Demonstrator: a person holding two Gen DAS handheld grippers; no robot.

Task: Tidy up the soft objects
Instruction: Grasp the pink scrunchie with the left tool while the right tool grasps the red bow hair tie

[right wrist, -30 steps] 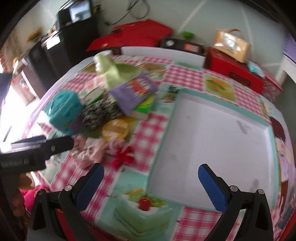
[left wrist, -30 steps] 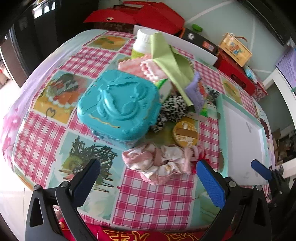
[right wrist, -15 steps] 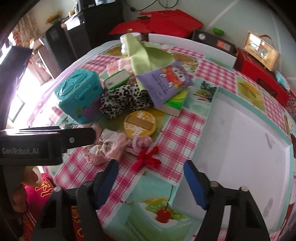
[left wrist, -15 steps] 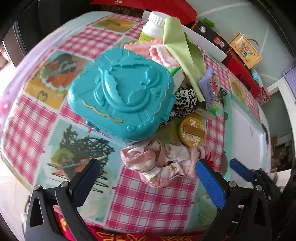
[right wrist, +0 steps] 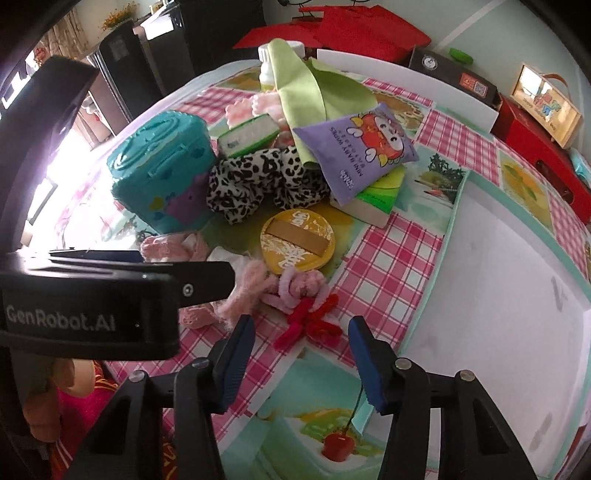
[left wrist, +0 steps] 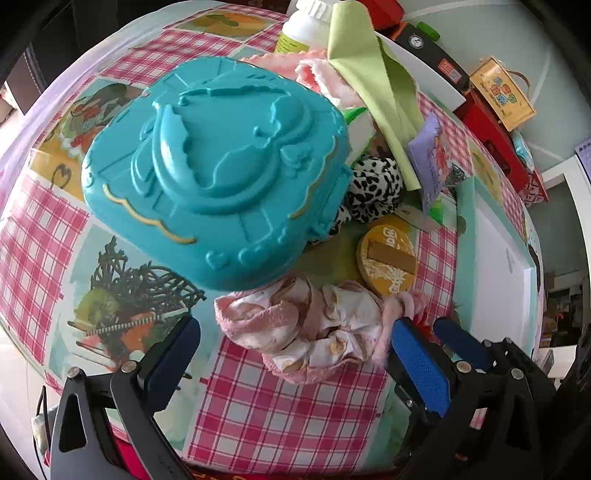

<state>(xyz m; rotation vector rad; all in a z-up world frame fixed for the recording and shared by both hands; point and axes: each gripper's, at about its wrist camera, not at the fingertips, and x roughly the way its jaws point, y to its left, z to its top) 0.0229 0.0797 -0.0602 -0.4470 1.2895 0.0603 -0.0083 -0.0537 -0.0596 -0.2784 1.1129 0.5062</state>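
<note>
A pink and white scrunchie (left wrist: 314, 332) lies on the checked tablecloth, right in front of my open left gripper (left wrist: 295, 350), between its two blue pads. In the right wrist view the same scrunchie (right wrist: 240, 277) is partly hidden behind the left gripper body. A red and pink chenille flower (right wrist: 306, 314) lies just ahead of my open right gripper (right wrist: 301, 343). A leopard scrunchie (right wrist: 258, 181), a green cloth (right wrist: 310, 92) and pink towels (left wrist: 321, 77) lie in the pile behind.
A teal plastic case (left wrist: 218, 170) stands just behind the pink scrunchie. A yellow round tin (right wrist: 297, 240), a purple wipes pack (right wrist: 362, 147), a book and a white bottle (left wrist: 299, 29) sit in the pile. A white tray (right wrist: 517, 277) lies to the right.
Both grippers have moved forward and down toward the table. The left now straddles the pink scrunchie. The right has swung left from the tray to the red flower and narrowed its opening.
</note>
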